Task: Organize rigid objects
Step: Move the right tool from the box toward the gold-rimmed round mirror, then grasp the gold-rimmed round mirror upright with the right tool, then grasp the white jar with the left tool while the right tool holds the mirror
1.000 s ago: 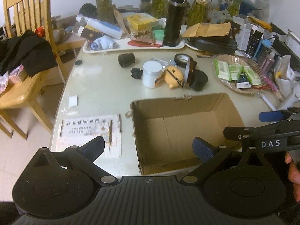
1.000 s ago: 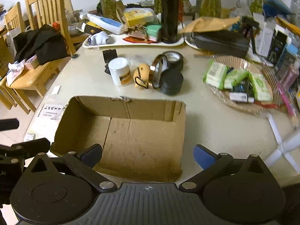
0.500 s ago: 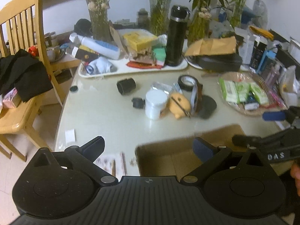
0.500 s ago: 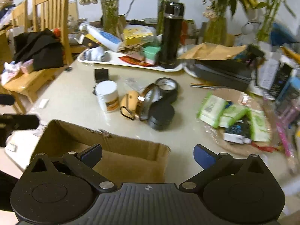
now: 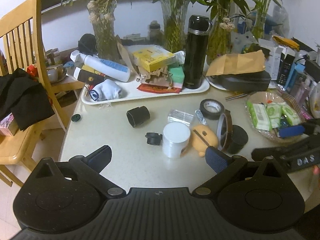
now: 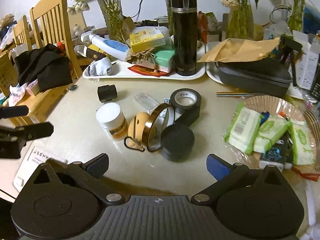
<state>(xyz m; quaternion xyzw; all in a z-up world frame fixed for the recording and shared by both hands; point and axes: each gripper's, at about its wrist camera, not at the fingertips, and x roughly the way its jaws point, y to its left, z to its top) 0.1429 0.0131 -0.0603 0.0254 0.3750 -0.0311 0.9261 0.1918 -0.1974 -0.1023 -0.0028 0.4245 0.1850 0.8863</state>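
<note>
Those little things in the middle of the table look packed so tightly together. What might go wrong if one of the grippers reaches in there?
The gold-rimmed tape roll stands on edge, leaning between the yellow toy and the black jar; pulling either away would probably send it rolling.

The open right gripper is wide, so it might also nudge the white jar beside the toy.

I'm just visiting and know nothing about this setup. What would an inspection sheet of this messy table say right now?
Surface: pale beige table, crowded.
Job's things: white round jar, orange pouch, black tape roll, black round tub, black cube-shaped cap.
Clutter: tall black flask standing on white tray; wicker basket of green packets.
Claws: left claw and right claw open, empty.
Cables: nothing seen.
Surroundings: wooden chair, glass plant vases.
</note>
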